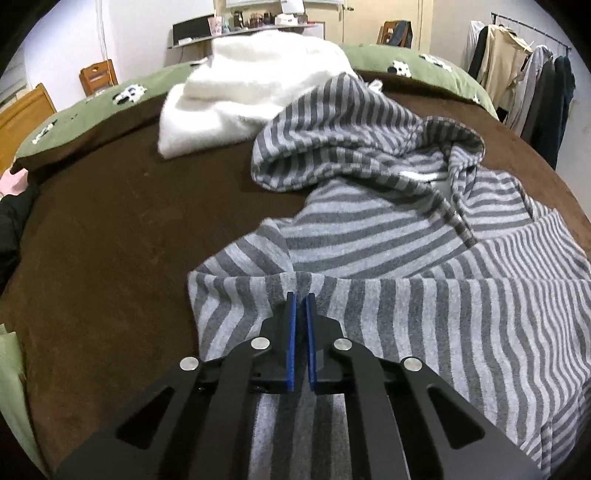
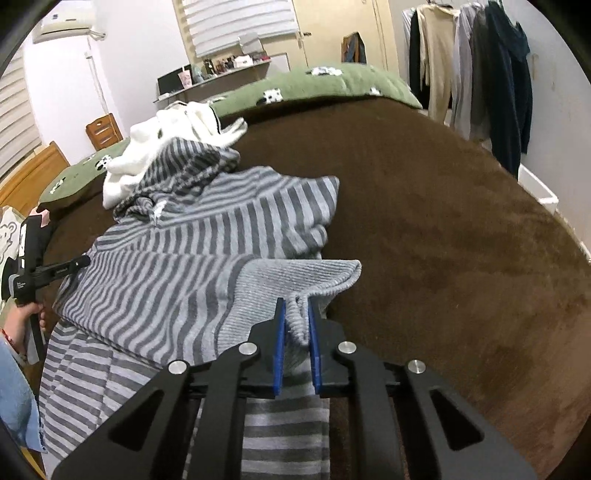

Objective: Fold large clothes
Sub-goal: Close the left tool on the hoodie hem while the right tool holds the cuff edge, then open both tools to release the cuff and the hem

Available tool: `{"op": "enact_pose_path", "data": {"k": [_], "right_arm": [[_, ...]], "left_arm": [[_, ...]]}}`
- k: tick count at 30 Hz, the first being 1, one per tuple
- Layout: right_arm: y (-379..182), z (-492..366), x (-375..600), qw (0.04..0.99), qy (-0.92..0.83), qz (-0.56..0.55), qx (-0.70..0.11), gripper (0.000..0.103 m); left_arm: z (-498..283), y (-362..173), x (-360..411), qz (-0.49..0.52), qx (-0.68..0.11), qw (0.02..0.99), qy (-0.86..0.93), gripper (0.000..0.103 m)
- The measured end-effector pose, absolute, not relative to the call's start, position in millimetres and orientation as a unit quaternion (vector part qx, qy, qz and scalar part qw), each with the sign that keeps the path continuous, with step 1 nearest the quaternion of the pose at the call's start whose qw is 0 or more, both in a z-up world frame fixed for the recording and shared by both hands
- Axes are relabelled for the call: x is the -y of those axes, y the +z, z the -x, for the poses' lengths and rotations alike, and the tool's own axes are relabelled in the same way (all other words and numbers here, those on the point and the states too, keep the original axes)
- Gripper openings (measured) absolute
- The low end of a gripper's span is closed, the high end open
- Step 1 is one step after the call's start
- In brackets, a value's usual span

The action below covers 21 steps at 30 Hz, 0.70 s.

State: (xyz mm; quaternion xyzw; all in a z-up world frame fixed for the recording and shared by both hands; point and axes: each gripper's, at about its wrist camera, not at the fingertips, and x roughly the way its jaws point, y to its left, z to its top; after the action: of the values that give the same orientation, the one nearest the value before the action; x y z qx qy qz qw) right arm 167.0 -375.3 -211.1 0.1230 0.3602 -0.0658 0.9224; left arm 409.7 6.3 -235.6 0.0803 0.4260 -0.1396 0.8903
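A grey striped hoodie (image 1: pixel 388 229) lies spread on a brown bed cover (image 1: pixel 110 240), its hood (image 1: pixel 351 140) towards the far side. My left gripper (image 1: pixel 300 297) is shut, its blue pads pinching a fold at the hoodie's near left edge. In the right wrist view the hoodie (image 2: pixel 177 266) lies partly folded over itself. My right gripper (image 2: pixel 296 306) is shut on the bunched ribbed hem (image 2: pixel 314 277) at its right corner. The left gripper (image 2: pixel 74 264) also shows at the far left of that view, held by a hand (image 2: pixel 26 314).
A white fluffy garment (image 1: pixel 251 92) lies behind the hood, near green pillows (image 1: pixel 74 122). The bed cover (image 2: pixel 443 240) stretches bare to the right of the hoodie. A rack of hanging clothes (image 2: pixel 480 74) stands beyond the bed's right side. A shelf with small items (image 1: pixel 243 26) lines the back wall.
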Motion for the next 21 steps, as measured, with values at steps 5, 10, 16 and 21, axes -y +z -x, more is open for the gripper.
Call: {"op": "enact_pose_path", "data": {"k": [5,10,16,21], "right_arm": [[-188.4,-171.6,371.4,0.935,-0.060,-0.108,-0.332,0.012],[-175.7,-196.3,363.4,0.943,-0.044,-0.079,-0.321,0.012],[-165.2,-242.6,353.8,0.949,-0.034,-0.032,-0.312,0.012],[-184.2,-272.1,367.1,0.937,-0.051,-0.019,-0.345,0.012]], "left_arm": [[-405.3,-217.2,-9.8,-0.079,-0.400,0.904,-0.129,0.008],[-408.1,-204.2,-31.6,-0.048,-0.386,0.915,-0.102,0.008],[-417.0,-206.3,-55.9,-0.010,-0.396,0.915,-0.077,0.008],[-424.8,-227.5,-54.2,0.000,-0.427,0.900,-0.090,0.008]]}}
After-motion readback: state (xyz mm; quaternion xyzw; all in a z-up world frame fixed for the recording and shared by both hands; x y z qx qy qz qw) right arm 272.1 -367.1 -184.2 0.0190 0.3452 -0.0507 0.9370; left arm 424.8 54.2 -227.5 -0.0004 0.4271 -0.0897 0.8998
